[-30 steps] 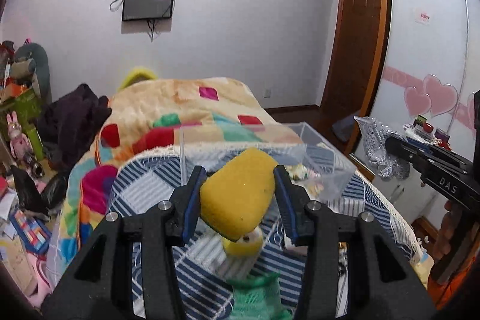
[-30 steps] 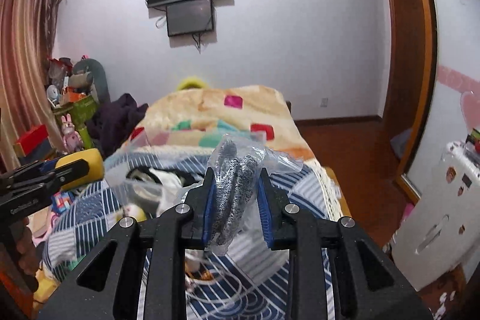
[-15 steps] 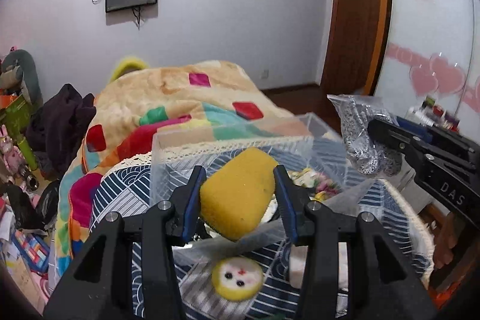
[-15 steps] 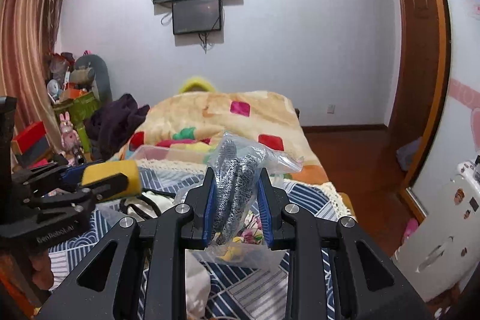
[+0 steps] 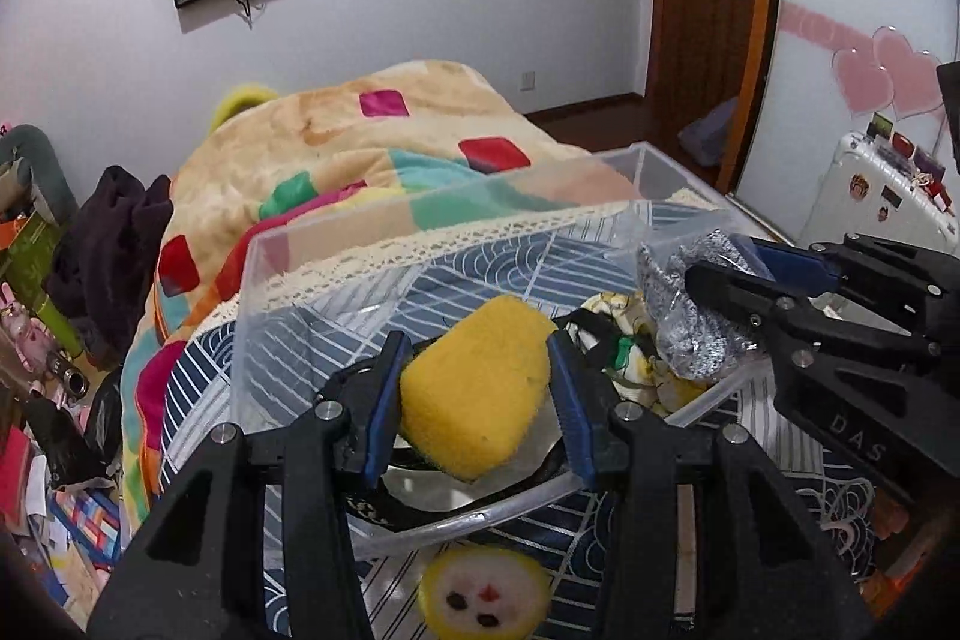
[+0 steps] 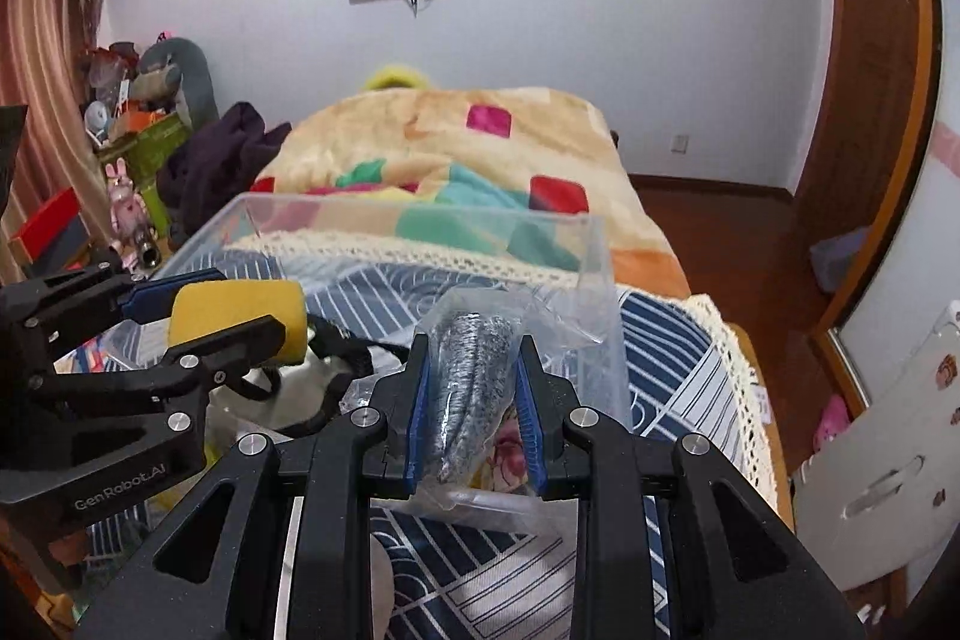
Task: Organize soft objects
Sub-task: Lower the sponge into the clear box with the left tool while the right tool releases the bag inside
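My left gripper (image 5: 474, 388) is shut on a yellow sponge (image 5: 474, 388) and holds it over the near edge of a clear plastic bin (image 5: 336, 244) on the bed. My right gripper (image 6: 471, 394) is shut on a clear bag of grey steel wool (image 6: 465, 388), also over the bin (image 6: 420, 214). The right gripper shows in the left wrist view (image 5: 708, 280), with the bag (image 5: 690, 340) to the right of the sponge. The left gripper shows in the right wrist view (image 6: 198, 304) with the sponge (image 6: 234, 310). The bin holds several soft items (image 5: 624, 340).
A round yellow plush face (image 5: 483, 595) lies on the blue striped cover (image 5: 798, 466) in front of the bin. A colourful blanket (image 6: 456, 148) covers the bed behind. Clutter and toys (image 6: 126, 100) stand at the left; a white suitcase (image 6: 888, 454) is at the right.
Both grippers have moved forward and down over the bin with their loads. The bin and the right gripper now look larger and closer in the left wrist view.
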